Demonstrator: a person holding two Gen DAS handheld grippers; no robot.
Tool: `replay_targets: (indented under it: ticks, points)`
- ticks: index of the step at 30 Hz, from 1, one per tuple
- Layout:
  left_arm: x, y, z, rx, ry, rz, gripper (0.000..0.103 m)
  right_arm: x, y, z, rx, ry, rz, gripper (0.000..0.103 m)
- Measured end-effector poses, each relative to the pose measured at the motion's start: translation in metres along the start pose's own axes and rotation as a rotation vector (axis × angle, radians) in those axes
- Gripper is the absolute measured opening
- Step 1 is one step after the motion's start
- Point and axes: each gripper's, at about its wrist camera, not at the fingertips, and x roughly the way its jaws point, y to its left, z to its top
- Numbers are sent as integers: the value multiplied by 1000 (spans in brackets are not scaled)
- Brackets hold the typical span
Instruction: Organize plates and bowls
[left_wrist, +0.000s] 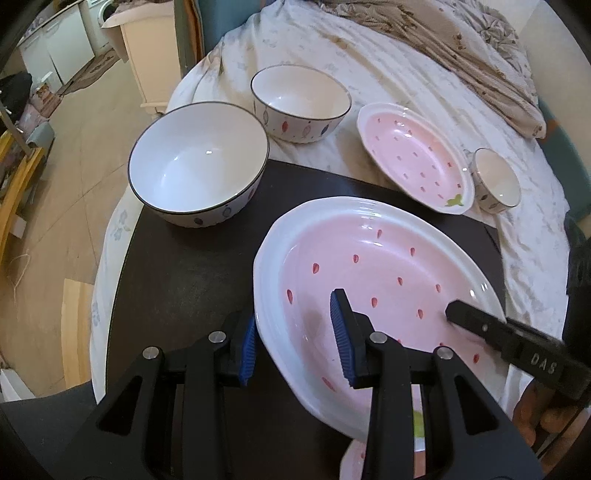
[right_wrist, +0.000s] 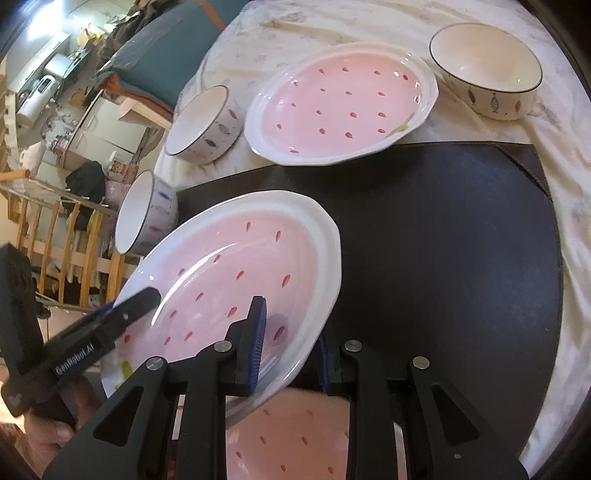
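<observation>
Both grippers are holding one pink plate (left_wrist: 369, 280) by opposite rim edges, above the dark mat (left_wrist: 192, 280).

Left gripper (left_wrist: 299, 341): fingers are straddling the plate's near-left rim, one blue pad (left_wrist: 248, 347) outside under the white edge, the other pad (left_wrist: 341, 339) inside over the pink well. They look to be pinching the rim, though pad contact on the outer side is partly hidden.

Right gripper (right_wrist: 291, 341): the inner pad (right_wrist: 258, 343) is lying on the plate's (right_wrist: 236, 266) pink face, the outer one is tucked beneath the rim. Fingers are closing on the rim; same partial occlusion underneath.

Each gripper is showing in the other's view as a black finger reaching over the far rim: the right one (left_wrist: 480, 325), the left one (right_wrist: 133, 306).

Plate is sitting tilted in the right view, clear of a second pink plate (right_wrist: 295, 435) lying directly below it, near the grippers.

Appearance: oval, white ribbed rim, pale pink well, scattered red seed marks, green leaf patch at one end; glossy.

A third plate (left_wrist: 413, 155) of the same pattern is resting on the white cloth (left_wrist: 406, 74) beyond the mat. A big bowl (left_wrist: 199, 162) is sitting on the mat's far left corner; a mid bowl (left_wrist: 301, 99) and a small bowl (left_wrist: 496, 181) are sitting on the cloth.
</observation>
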Motion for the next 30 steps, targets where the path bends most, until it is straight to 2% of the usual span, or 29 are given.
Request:
replay_targets:
  ticks: [14, 22, 24, 30]
  points:
    - [-28, -29, -40, 120, 3, -64, 31, -66, 1, -49, -31, -94, 2, 26]
    - [-27, -53, -70, 223, 43, -70, 29, -84, -16, -91, 35, -87, -37, 26]
    - [-24, -56, -76, 234, 60, -74, 26, -86, -21, -102, 54, -72, -42, 26]
    - [-17, -59, -93, 266, 97, -58, 26, -84, -28, -131, 82, -33, -62, 26]
